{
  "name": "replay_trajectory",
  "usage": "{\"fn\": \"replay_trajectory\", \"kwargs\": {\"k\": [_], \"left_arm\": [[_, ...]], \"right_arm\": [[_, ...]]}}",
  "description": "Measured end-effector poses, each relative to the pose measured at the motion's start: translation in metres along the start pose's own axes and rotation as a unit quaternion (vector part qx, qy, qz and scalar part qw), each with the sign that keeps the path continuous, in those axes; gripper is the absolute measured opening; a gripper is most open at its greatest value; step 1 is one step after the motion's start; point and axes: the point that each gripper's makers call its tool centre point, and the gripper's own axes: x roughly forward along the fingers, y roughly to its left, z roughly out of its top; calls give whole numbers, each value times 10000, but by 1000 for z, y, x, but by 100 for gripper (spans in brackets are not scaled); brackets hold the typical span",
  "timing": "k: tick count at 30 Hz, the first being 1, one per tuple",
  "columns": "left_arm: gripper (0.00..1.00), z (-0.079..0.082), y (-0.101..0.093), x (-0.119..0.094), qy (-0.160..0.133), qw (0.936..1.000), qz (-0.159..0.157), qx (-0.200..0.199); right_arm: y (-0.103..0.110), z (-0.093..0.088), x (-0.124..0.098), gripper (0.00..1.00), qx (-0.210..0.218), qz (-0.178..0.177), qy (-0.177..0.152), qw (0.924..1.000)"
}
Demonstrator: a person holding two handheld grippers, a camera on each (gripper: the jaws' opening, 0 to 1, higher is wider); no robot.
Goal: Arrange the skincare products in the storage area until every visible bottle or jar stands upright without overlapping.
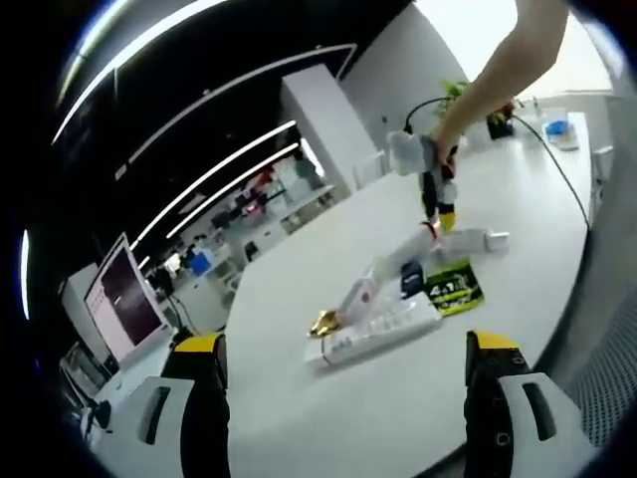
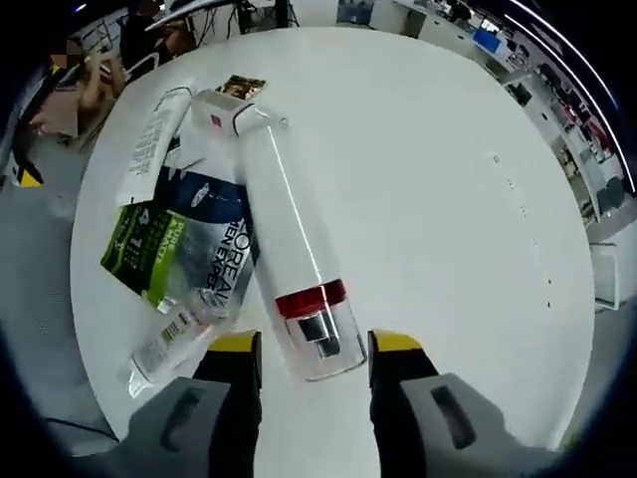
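While left claw gapes empty | right claw straddles tall bottle, grip unclear.

Both tongs: grey bodies w/ black jaws, yellow tips, left, right. Bare forearm, no sleeve.

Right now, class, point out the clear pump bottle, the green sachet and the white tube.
clear pump bottle [image 2: 289, 249], right gripper view, mid body.
green sachet [image 2: 149, 249], right gripper view, printed face.
white tube [image 2: 154, 129], right gripper view, mid body.
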Motion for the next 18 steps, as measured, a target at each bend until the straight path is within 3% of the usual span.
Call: {"fn": "replay_trajectory", "kwargs": {"k": [11, 18], "left_arm": [[97, 0, -2, 0, -9, 10000, -66, -23], [97, -2, -5, 1, 56, 9999, -127, -20]], "right_arm": [[2, 3, 7, 41, 3, 201, 29, 9998], [4, 5, 9, 38, -227, 275, 285, 9990]]}}
